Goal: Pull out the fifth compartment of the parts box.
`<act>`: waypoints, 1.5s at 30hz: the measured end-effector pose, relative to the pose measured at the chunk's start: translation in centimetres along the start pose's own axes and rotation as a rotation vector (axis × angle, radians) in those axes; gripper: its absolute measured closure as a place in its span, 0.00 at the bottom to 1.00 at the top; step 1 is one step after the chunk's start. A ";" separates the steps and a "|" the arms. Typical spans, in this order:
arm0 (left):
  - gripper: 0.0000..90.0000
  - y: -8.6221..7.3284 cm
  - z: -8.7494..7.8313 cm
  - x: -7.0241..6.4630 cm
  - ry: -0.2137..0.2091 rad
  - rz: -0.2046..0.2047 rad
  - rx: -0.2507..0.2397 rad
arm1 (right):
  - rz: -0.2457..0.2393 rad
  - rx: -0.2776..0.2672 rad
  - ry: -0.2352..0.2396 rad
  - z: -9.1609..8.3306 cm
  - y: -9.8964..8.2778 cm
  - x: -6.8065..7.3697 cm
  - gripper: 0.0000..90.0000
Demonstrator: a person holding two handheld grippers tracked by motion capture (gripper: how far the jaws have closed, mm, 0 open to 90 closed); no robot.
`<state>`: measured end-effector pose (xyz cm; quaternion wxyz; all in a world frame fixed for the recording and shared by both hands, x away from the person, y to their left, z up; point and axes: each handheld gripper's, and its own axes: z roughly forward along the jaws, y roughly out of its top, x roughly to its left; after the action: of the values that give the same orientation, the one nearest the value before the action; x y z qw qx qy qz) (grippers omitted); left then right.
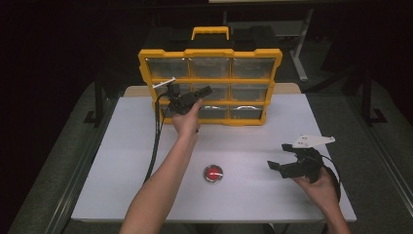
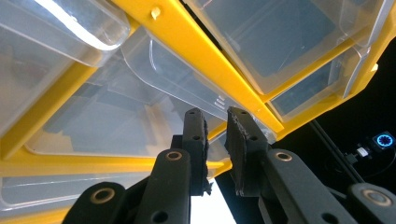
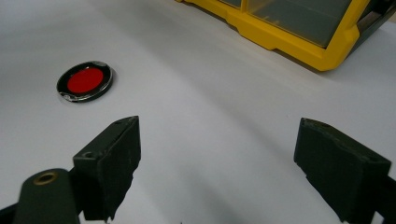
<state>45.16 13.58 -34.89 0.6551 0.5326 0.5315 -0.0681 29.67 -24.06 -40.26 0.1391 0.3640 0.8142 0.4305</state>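
At front of yellow drawer cabinet (image 1: pixel 209 53), left gripper (image 2: pixel 215 119) raised to middle row, jaws narrowed around thin lip of clear plastic drawer (image 2: pixel 177 74); lip sits between pads, grip itself hard to confirm. Drawer see-through, set in yellow frame. Right gripper (image 3: pixel 217 158) low over white table (image 1: pixel 136 146), jaws wide, holding nothing. Red round disc (image 1: pixel 213 173) with dark rim lies on table between both arms.

No text, label, brand, number or sign can be read anywhere; small raised marks on a clear drawer (image 2: pixel 187 88) of the yellow organizer (image 1: pixel 210 87) are too small to make out.
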 end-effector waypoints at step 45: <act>0.86 -1.4 -2.4 -0.6 -0.045 -0.018 0.007 | -0.001 0.023 -0.007 0.5 -0.4 -0.2 0.15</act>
<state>42.48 14.56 -35.04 0.6646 0.5283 0.5210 -0.0879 29.85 -24.03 -40.89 0.1379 0.3666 0.8187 0.4198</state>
